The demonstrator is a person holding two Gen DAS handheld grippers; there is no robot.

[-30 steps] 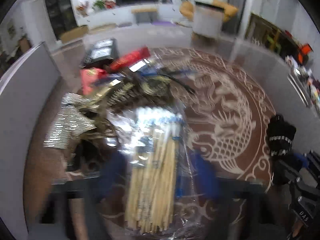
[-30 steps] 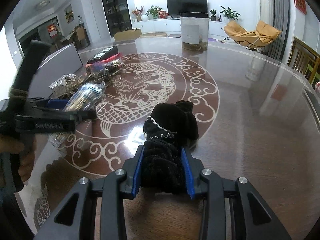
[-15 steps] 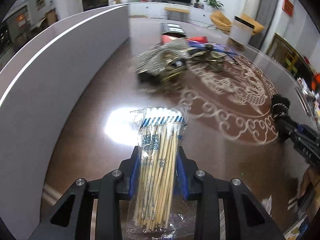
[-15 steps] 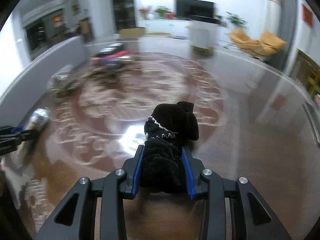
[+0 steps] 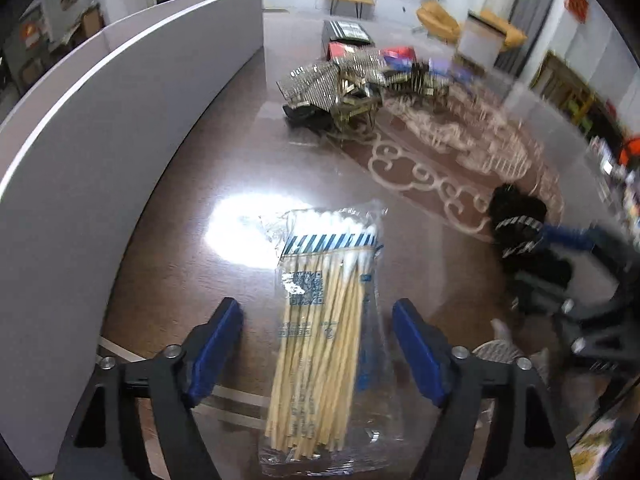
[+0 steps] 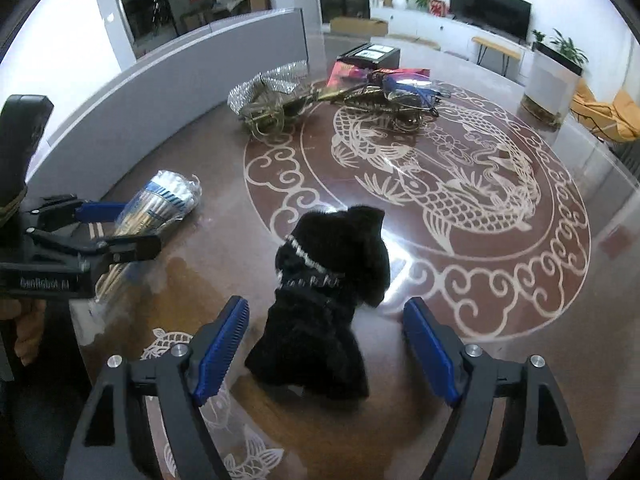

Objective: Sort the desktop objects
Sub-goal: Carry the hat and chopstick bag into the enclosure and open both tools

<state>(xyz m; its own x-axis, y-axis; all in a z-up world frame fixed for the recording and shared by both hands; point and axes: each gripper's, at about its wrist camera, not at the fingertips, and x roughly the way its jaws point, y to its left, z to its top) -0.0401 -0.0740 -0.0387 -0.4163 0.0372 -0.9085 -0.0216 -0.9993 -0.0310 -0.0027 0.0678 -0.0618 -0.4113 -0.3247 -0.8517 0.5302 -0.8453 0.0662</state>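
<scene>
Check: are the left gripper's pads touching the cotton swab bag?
Apart. Left wrist view shows the opening left gripper with table visible between each blue pad and the cotton swab bag.

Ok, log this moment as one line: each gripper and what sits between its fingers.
left gripper: opening, swab pack between pads, untouched | right gripper: opening, black fabric bundle between pads, untouched | both on table
</scene>
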